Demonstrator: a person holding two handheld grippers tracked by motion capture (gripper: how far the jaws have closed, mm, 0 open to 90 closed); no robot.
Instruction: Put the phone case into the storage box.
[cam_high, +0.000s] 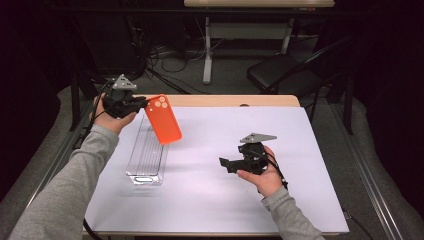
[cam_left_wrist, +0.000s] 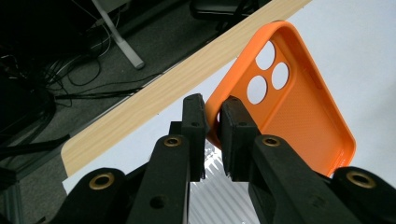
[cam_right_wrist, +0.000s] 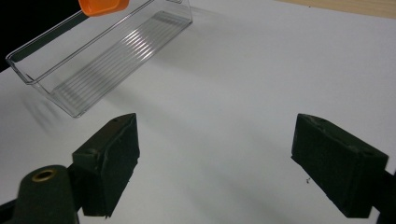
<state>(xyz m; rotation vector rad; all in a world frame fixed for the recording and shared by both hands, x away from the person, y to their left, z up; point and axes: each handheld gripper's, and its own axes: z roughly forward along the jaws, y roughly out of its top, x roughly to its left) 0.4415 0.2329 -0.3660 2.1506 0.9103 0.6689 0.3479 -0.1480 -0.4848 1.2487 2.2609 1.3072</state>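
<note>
Black jaws of the left gripper (cam_left_wrist: 212, 135) clenched on the corner of the orange phone case (cam_left_wrist: 299, 98) — held up over the clear tray (cam_high: 146, 156) | case: light, thin, probably flexible; rim near camera holes grips best | right gripper (cam_high: 227, 164) released, empty, over the table (cam_high: 210, 200).

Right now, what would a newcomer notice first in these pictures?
The bright orange phone case stands out most: the left hand-held gripper holds it by one edge in the air above the clear plastic tray at the table's left side. At the right, the right hand-held gripper waits open over the white table.
</note>
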